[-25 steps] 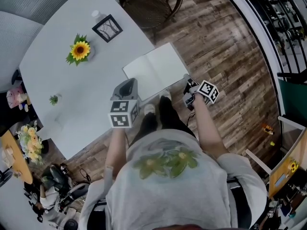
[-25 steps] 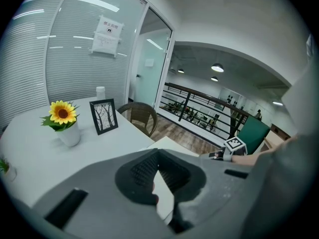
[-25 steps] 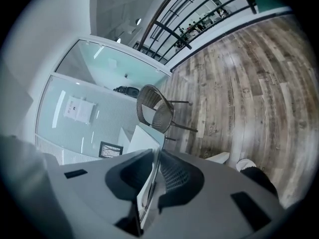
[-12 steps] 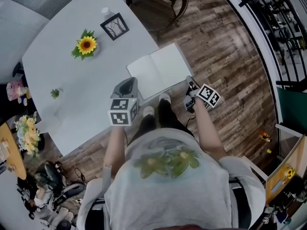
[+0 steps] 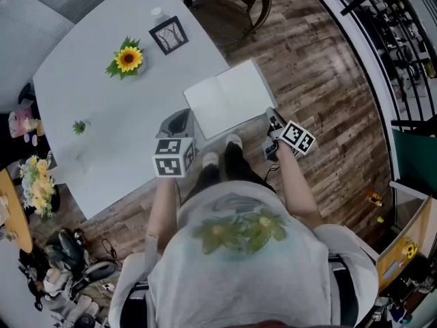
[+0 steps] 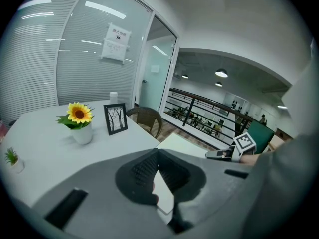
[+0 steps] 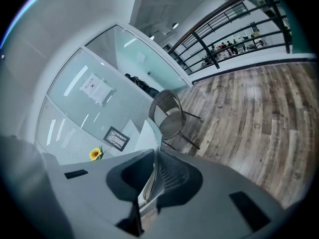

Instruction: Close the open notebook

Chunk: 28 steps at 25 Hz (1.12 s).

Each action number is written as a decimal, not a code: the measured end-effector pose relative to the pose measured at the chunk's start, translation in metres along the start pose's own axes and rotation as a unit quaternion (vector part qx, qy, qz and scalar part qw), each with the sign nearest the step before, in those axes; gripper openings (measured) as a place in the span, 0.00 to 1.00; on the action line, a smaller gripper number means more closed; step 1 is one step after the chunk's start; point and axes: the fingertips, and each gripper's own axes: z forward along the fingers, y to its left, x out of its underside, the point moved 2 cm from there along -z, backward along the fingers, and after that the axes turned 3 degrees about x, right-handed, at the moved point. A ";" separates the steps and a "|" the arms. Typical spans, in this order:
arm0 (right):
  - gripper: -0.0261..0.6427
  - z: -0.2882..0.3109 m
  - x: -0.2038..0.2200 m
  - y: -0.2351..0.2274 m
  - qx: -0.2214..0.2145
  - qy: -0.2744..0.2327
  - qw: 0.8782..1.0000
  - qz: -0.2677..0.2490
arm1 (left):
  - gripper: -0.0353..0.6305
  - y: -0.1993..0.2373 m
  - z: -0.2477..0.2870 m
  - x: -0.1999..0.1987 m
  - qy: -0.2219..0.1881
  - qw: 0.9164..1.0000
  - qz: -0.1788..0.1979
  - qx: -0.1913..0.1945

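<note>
**A:** Just ahead of our left gripper [image 6: 158,154], the notebook [image 5: 229,96] lies spread on the corner of the surface [image 5: 95,108], both white pages facing up. We'd judge the closing as barely started. In the head view neither half has folded over the spine.

**B:** We agree. All that looks done is the taking hold. The whole swing of one half onto the other is left.

**A:** Starting on the left, then. Our left jaws have their tips drawn together with nothing between them. The white we see through the gap behind the tips is the notebook's near corner. It lies below the jaws and just to their right, untouched as far as we can tell.

**B:** And over at our right gripper [image 7: 152,158]?

**A:** There the jaws have just been closing, and they stand almost together with only a sliver between them. That sliver is filled. The outer edge of the notebook's right half runs edge-on between the jaws and carries on straight ahead of the tips. We read that as a pinch on the right edge.

**B:** So the left jaws sit beside the near-left edge, and the right jaws have the side that must come over. We'd say the lift and the fold toward the left jaws are what remains.
</note>
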 end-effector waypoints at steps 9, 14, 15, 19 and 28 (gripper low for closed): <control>0.11 -0.005 0.000 0.017 -0.016 -0.008 0.999 -0.034 | 0.06 0.002 -0.008 0.006 -0.008 1.000 -0.003 -0.006; 0.11 -0.010 0.003 0.024 -0.016 -0.005 0.998 -0.066 | 0.06 0.001 -0.011 0.011 -0.003 1.000 -0.009 -0.002; 0.11 -0.010 0.003 0.026 -0.017 -0.005 0.997 -0.071 | 0.06 0.001 -0.011 0.010 -0.003 1.000 -0.009 -0.002; 0.11 -0.010 0.002 0.033 -0.017 -0.005 0.996 -0.090 | 0.06 0.001 -0.010 0.008 -0.007 1.000 -0.005 0.001; 0.11 -0.014 0.005 0.046 -0.015 -0.005 0.987 -0.161 | 0.06 -0.002 -0.009 0.008 -0.009 1.000 0.003 0.011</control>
